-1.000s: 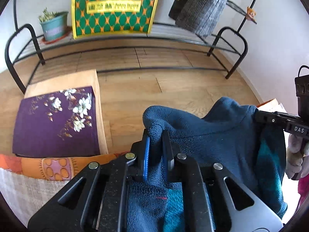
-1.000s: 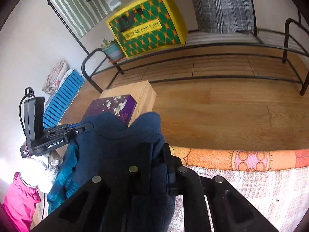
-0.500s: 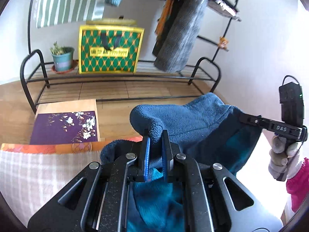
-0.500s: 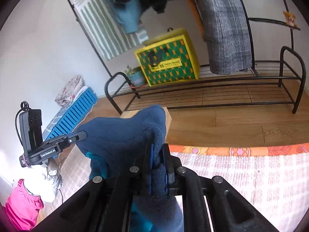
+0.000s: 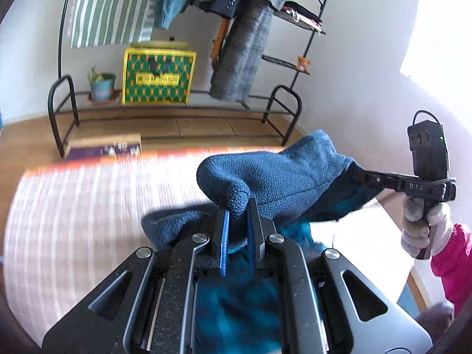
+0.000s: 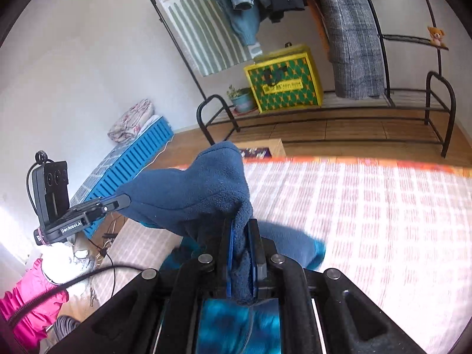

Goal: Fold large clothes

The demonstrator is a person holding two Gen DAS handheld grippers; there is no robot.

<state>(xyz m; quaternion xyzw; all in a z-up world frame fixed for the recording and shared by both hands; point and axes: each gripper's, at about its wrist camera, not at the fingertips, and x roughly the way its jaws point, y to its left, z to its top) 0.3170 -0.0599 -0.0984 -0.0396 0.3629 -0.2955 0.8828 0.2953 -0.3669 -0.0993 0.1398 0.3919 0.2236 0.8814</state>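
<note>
Both claws have risen since a second ago: the wooden floor and purple box that filled the view then now sit far back, and the pale checked blanket with an orange border (image 5: 88, 200) spreads below, blurred by motion.

The left claw (image 5: 237, 206) is pinched on a fold of the dark blue fleece garment with a teal lining (image 5: 280, 177), its blue-padded fingers (image 5: 223, 236) pressed against the bunched cloth. The right claw (image 6: 239, 230) likewise grips a fold of the same garment (image 6: 200, 188). The fleece hangs stretched between the two claws, lifted above the blanket (image 6: 354, 206), its lower part drooping towards it.

In the left wrist view, the right claw appears at the right edge, held by a hand in a pale glove (image 5: 424, 224) with a pink sleeve (image 5: 451, 256).

At the back stands a black metal clothes rack (image 6: 436, 103) hung with a grey checked coat (image 6: 351, 35). On its low shelf sit a green and yellow patterned bag (image 5: 159, 79) and a small potted plant (image 5: 101, 85).
</note>
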